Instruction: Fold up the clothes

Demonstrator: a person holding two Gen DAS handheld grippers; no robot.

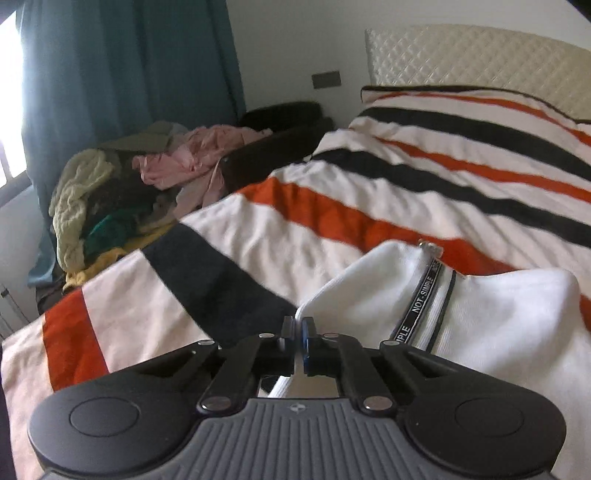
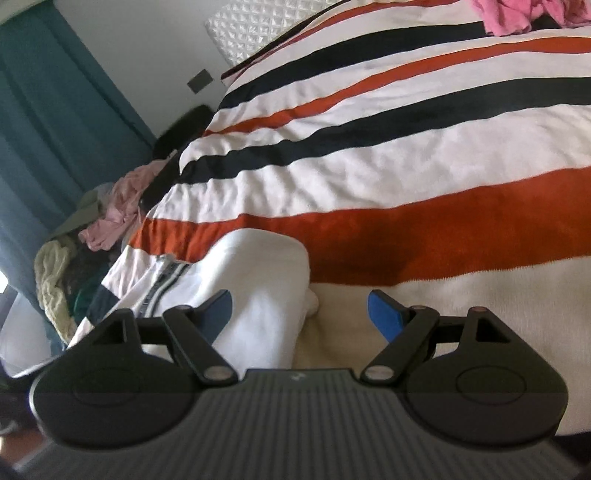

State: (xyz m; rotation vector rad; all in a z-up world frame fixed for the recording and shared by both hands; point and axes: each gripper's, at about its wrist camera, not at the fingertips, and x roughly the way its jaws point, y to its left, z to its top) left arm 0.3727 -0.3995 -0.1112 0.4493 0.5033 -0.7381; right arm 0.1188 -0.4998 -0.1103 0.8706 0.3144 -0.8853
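A white zip-up garment (image 1: 498, 317) with black lettered tape along its zipper lies on the striped bedspread (image 1: 332, 218). In the left wrist view it fills the lower right. My left gripper (image 1: 300, 330) is shut on a thin white edge of it at its near left corner. In the right wrist view the same white garment (image 2: 258, 280) lies folded at lower left, zipper side towards the left. My right gripper (image 2: 299, 301) hangs open just above it. Its left blue pad (image 2: 218, 314) is over the white cloth and its right pad (image 2: 384, 314) over the bedspread (image 2: 406, 155), with nothing gripped.
A heap of mixed clothes (image 1: 122, 184) sits on a dark seat beside the bed's left edge, in front of a teal curtain (image 1: 129, 66). A quilted headboard (image 1: 461, 55) stands at the far end. Pink clothing (image 2: 517, 14) lies on the far right of the bed.
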